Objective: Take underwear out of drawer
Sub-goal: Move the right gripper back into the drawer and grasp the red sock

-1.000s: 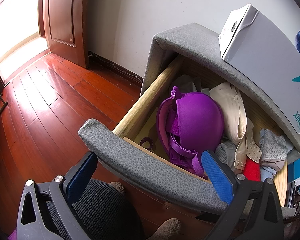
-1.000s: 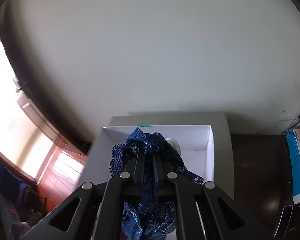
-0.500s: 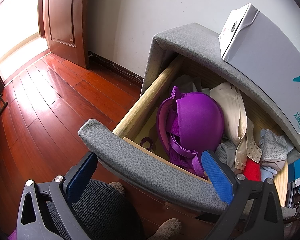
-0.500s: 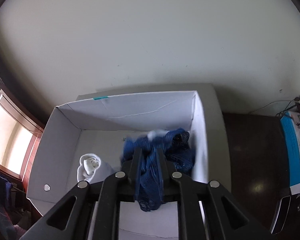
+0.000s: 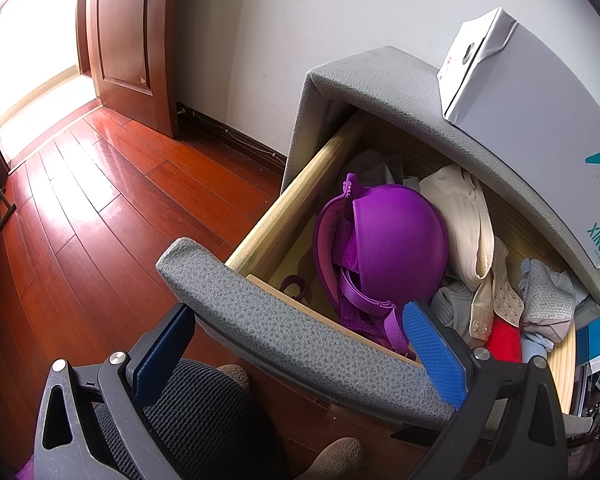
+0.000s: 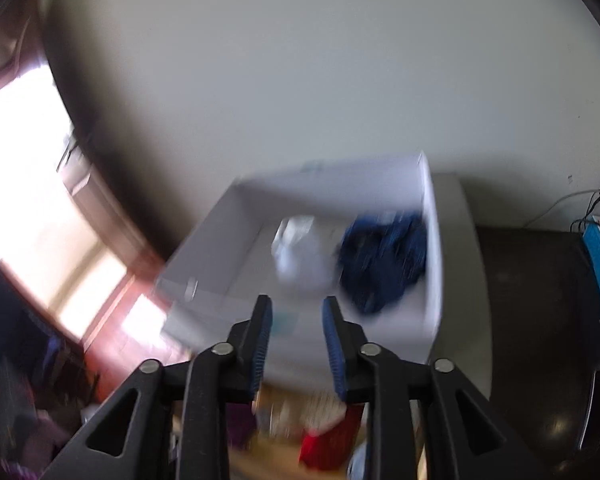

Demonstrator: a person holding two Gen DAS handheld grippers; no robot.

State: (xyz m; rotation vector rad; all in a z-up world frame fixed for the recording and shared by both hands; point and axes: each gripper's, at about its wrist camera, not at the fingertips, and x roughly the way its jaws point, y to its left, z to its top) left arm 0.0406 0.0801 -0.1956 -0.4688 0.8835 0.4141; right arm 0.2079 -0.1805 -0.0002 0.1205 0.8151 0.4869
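Observation:
The grey drawer (image 5: 300,344) stands open, full of underwear: a purple bra (image 5: 384,248), a cream garment (image 5: 466,216), grey pieces (image 5: 548,296) and a red piece (image 5: 504,344). My left gripper (image 5: 300,348) is open, its blue pads on either side of the drawer's front panel. My right gripper (image 6: 296,324) is open and empty, above the white box (image 6: 432,248) on the cabinet top. The dark blue lace underwear (image 6: 384,256) lies in the box's right side next to a white rolled item (image 6: 300,256). The right wrist view is blurred.
The white box (image 5: 532,112) sits on the grey cabinet top (image 5: 380,80). Red wooden floor (image 5: 100,208) and a wooden door (image 5: 128,32) lie to the left. A black mesh chair (image 5: 204,424) is under the left gripper. A dark desk (image 6: 540,320) is right of the cabinet.
My right gripper has opened and let go of the dark blue underwear, which now lies in the box. It has pulled back and up. The left gripper has not moved.

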